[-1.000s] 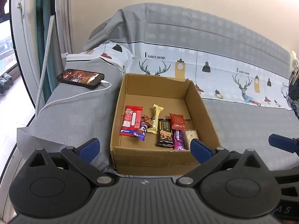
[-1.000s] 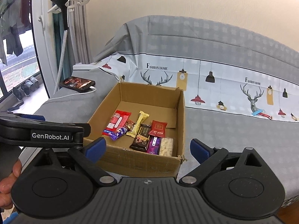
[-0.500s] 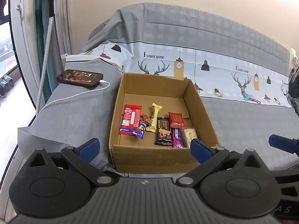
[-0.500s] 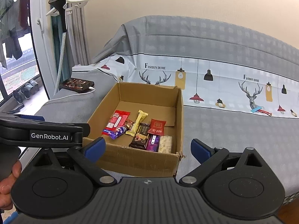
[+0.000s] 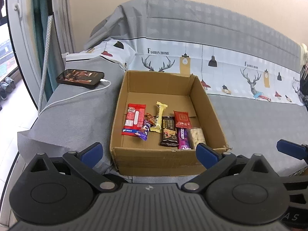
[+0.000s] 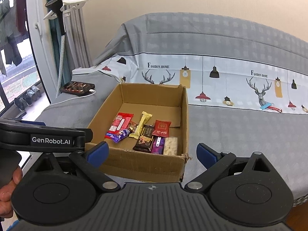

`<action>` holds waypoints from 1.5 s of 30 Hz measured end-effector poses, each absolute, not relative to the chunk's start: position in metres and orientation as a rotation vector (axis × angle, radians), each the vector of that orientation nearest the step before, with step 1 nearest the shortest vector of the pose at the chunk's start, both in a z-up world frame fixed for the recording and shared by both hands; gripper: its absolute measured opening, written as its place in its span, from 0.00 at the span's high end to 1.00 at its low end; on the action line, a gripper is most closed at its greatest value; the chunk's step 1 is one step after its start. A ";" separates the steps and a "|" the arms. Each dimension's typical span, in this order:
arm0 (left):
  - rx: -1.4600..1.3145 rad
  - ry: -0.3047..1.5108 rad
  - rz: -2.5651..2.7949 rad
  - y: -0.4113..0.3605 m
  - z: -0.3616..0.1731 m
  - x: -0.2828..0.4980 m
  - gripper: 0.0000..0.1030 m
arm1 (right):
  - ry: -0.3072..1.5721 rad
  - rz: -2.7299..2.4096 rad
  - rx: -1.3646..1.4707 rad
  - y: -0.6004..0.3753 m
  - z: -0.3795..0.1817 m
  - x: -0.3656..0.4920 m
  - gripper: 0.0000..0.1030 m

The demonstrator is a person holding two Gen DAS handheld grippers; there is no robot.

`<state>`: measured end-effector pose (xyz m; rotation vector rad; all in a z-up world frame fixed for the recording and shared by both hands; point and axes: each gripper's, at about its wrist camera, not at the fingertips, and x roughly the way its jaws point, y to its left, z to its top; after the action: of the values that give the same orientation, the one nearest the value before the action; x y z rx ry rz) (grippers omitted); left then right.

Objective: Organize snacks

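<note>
An open cardboard box (image 5: 209, 105) (image 6: 183, 115) sits on a grey-covered bed. Inside lie several snacks: a red packet (image 5: 134, 119) (image 6: 121, 123), a yellow bar (image 5: 159, 119) (image 6: 142, 123), a dark chocolate bar (image 5: 169, 133) (image 6: 144, 139), a small red pouch (image 5: 182, 118) (image 6: 162, 128), a purple bar (image 5: 182, 138) (image 6: 158, 144) and a pale nougat pack (image 5: 197, 137) (image 6: 170, 145). My left gripper (image 5: 149, 152) hangs open just in front of the box, holding nothing. My right gripper (image 6: 152, 153) is open too, before the box's near right corner.
A phone (image 5: 79, 77) on a white charging cable (image 5: 77, 97) lies left of the box. A patterned sheet (image 5: 231, 73) covers the back of the bed. A steamer pole (image 6: 61, 44) and window stand at the left. A hand (image 6: 7, 196) holds the left gripper.
Both grippers have drawn back and risen slightly, so the box looks a little farther away. The snacks have not moved and both grippers stay open.
</note>
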<state>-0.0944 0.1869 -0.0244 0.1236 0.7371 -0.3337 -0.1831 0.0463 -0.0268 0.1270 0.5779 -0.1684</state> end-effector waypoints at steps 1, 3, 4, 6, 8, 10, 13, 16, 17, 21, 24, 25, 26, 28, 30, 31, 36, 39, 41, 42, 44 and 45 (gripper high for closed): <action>0.128 0.749 -0.342 0.182 -0.024 -0.092 0.00 | 0.573 -0.172 0.131 0.043 -0.027 -0.184 0.05; 0.133 0.774 -0.364 0.170 -0.022 -0.087 0.00 | 0.558 -0.186 0.135 0.035 -0.026 -0.186 0.05; 0.143 0.784 -0.377 0.161 -0.021 -0.085 0.00 | 0.548 -0.198 0.138 0.027 -0.026 -0.188 0.05; 0.180 0.800 -0.406 0.139 -0.020 -0.081 0.00 | 0.523 -0.228 0.147 0.009 -0.026 -0.195 0.05; 0.220 0.812 -0.445 0.111 -0.017 -0.075 0.00 | 0.500 -0.280 0.157 -0.015 -0.026 -0.203 0.05; 0.256 0.816 -0.491 0.077 -0.013 -0.069 0.00 | 0.481 -0.344 0.157 -0.046 -0.028 -0.211 0.05; 0.296 0.834 -0.574 0.018 -0.008 -0.055 0.00 | 0.463 -0.461 0.136 -0.109 -0.029 -0.218 0.05; 0.328 0.852 -0.646 -0.048 -0.006 -0.031 0.00 | 0.457 -0.555 0.152 -0.182 -0.030 -0.218 0.04; 0.340 0.858 -0.666 -0.073 -0.008 -0.020 0.00 | 0.452 -0.588 0.161 -0.208 -0.031 -0.217 0.03; 0.406 0.947 -0.719 -0.176 -0.040 0.034 0.00 | 0.450 -0.666 0.170 -0.314 -0.050 -0.196 0.02; 0.439 1.004 -0.745 -0.246 -0.072 0.082 0.00 | 0.482 -0.666 0.113 -0.385 -0.075 -0.160 0.01; 0.452 1.015 -0.752 -0.270 -0.085 0.099 0.00 | 0.494 -0.654 0.097 -0.408 -0.086 -0.146 0.01; 0.466 1.018 -0.754 -0.292 -0.095 0.114 0.00 | 0.505 -0.639 0.083 -0.429 -0.095 -0.130 0.01; 0.502 1.024 -0.758 -0.336 -0.119 0.142 0.00 | 0.526 -0.601 0.041 -0.471 -0.116 -0.099 0.01; 0.524 1.052 -0.742 -0.376 -0.143 0.168 0.00 | 0.549 -0.577 0.005 -0.509 -0.137 -0.067 0.01; 0.534 1.069 -0.742 -0.395 -0.156 0.180 0.00 | 0.559 -0.562 -0.002 -0.527 -0.147 -0.051 0.01; 0.629 1.069 -0.805 -0.482 -0.209 0.218 0.00 | 0.631 -0.530 -0.076 -0.595 -0.203 0.018 0.01; 0.666 1.034 -0.863 -0.523 -0.229 0.228 0.00 | 0.678 -0.479 -0.082 -0.626 -0.232 0.051 0.01; 0.682 1.025 -0.900 -0.550 -0.241 0.234 0.00 | 0.715 -0.436 -0.094 -0.639 -0.247 0.070 0.01; 0.685 1.020 -0.919 -0.560 -0.244 0.235 0.00 | 0.719 -0.422 -0.107 -0.643 -0.252 0.077 0.01; 0.696 0.988 -0.947 -0.577 -0.250 0.236 0.00 | 0.742 -0.372 -0.121 -0.648 -0.259 0.091 0.01; 0.698 0.972 -0.951 -0.582 -0.253 0.235 0.01 | 0.740 -0.353 -0.121 -0.648 -0.260 0.094 0.01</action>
<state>0.2354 -0.5824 -0.2528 0.6984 0.9719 -0.9510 0.0941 -0.6483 -0.2603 -0.1207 0.7397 -0.3529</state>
